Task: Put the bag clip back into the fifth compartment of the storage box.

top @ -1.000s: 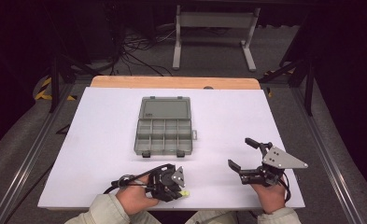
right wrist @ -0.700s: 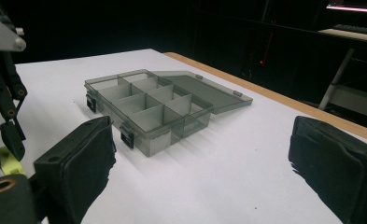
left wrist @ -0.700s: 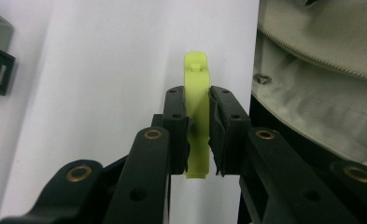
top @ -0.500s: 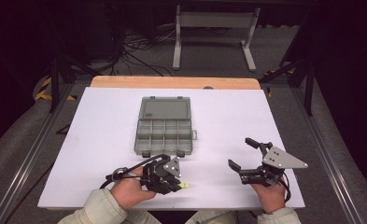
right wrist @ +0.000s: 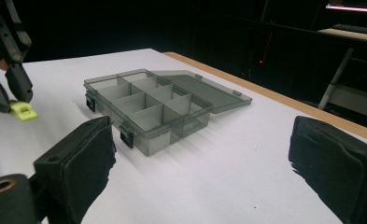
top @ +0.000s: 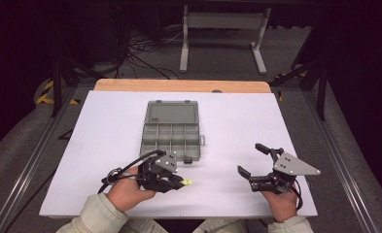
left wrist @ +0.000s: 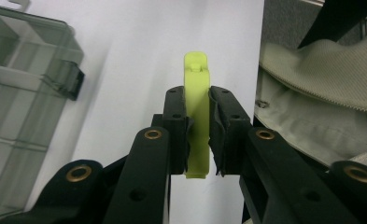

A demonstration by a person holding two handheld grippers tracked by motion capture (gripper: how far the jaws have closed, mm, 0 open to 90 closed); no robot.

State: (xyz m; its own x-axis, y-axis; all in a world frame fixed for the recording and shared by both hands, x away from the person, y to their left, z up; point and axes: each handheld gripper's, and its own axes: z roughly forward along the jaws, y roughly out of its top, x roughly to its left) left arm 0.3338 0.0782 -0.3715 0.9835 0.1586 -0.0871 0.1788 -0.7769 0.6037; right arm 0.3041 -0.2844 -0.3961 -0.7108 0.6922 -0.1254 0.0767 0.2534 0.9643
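Note:
A grey see-through compartment box lies open in the middle of the white table, its lid flat toward the far side. My left gripper is near the front edge, just in front of the box, shut on a small yellow-green plastic piece. In the left gripper view the piece stands clamped between both pads, its tip poking out past them, with the box corner at the left. My right gripper rests at the front right, open with nothing in it. Its view shows the box and the yellow piece.
The white board ends in a wooden strip at the far side. Beyond it are a metal stand and cables on the floor. A pale sleeve lies close beside the left gripper.
My left gripper has moved a little away from the front edge toward the box, carrying the yellow-green piece. The right gripper has stayed put.

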